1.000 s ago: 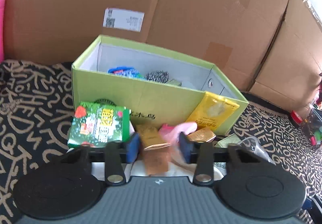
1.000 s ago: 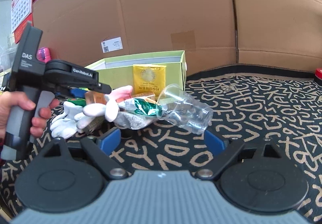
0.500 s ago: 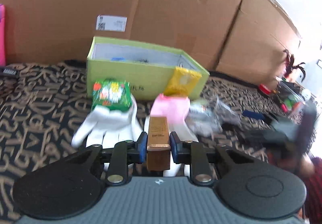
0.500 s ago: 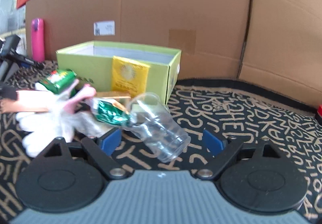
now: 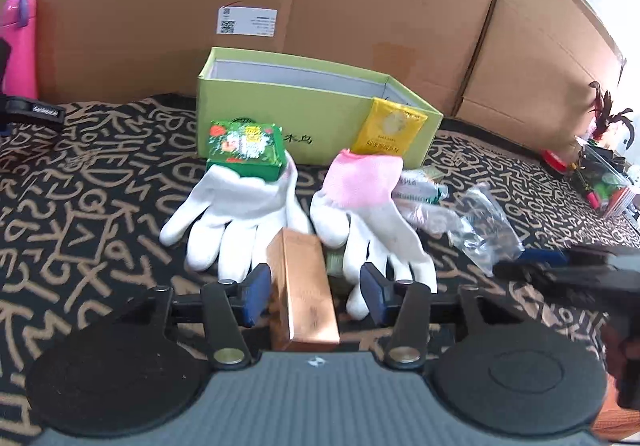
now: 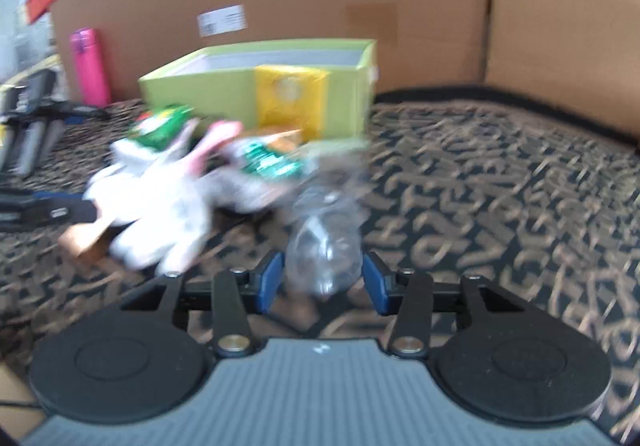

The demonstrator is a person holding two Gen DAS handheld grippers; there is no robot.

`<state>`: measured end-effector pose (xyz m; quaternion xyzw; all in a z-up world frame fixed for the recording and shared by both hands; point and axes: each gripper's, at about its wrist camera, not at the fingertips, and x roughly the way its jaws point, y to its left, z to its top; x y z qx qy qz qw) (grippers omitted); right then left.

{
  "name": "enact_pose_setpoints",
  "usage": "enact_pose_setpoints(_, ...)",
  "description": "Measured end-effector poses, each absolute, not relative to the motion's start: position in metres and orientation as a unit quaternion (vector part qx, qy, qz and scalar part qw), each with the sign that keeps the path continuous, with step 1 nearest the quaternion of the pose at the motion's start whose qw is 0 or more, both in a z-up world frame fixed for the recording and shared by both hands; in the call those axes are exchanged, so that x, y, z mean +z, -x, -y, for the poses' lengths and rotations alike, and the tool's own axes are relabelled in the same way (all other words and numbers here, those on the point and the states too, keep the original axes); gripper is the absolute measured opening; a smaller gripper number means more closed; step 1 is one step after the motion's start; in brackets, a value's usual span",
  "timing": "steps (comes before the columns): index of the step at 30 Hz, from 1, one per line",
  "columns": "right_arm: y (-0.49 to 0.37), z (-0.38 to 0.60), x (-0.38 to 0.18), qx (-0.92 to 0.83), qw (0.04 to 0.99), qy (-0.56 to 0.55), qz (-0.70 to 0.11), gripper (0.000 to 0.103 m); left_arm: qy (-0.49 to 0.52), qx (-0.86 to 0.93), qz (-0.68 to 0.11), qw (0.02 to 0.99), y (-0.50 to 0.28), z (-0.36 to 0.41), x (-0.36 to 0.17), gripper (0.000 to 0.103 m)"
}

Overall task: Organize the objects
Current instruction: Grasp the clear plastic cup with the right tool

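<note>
A slim gold box (image 5: 304,294) lies between the blue pads of my left gripper (image 5: 315,296). Its jaws are opening: a gap shows on the box's right side and nothing presses on it. Just beyond lie two white gloves (image 5: 236,213), one with a pink cuff (image 5: 372,181). A clear plastic cup (image 6: 324,246) lies on its side between the pads of my right gripper (image 6: 324,282). Those jaws are closing, and both pads touch the cup's sides. The right wrist view is blurred. The open light-green box (image 5: 280,109) stands farther back.
A yellow sachet (image 5: 390,129) leans on the green box's front, and a green packet (image 5: 246,149) rests on a glove. A foil packet (image 6: 268,161) lies behind the cup. A pink bottle (image 5: 18,45) stands at the left. Cardboard walls (image 5: 360,5) close off the back of the patterned cloth (image 5: 100,226).
My left gripper drew back from the green box, shut on the gold box, then opened around it. My right gripper moved onto the cup and its jaws closed in.
</note>
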<state>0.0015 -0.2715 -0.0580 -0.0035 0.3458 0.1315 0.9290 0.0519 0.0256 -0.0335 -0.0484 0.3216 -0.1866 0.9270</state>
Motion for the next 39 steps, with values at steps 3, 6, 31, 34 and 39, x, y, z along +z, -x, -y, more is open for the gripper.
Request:
enact_pose_setpoints(3,0.014,0.258,-0.056,0.181,0.917,0.011,-0.356,0.046,0.044,-0.184,-0.319,0.929,-0.05,-0.024,-0.034,0.067)
enact_pose_setpoints(6,0.014,0.251,-0.054,0.176,0.92,0.024,-0.35,0.051,0.033,-0.177,-0.319,0.93,-0.056,-0.018,-0.037,0.063)
enact_pose_setpoints(31,-0.027,0.263,-0.062,0.073,0.935,-0.057,-0.343,0.073,0.004,-0.155,-0.338,0.928,-0.063,-0.03,-0.046,0.046)
enact_pose_setpoints(34,-0.029,0.264,-0.061,0.066,0.936,-0.058,-0.341,0.072,0.011,-0.159,-0.345,0.925,-0.065,-0.031,-0.05,0.042)
enact_pose_setpoints(39,-0.034,0.264,-0.064,0.061,0.936,-0.059,-0.341,0.067,0.016,-0.149,-0.343,0.927,-0.065,-0.032,-0.054,0.042)
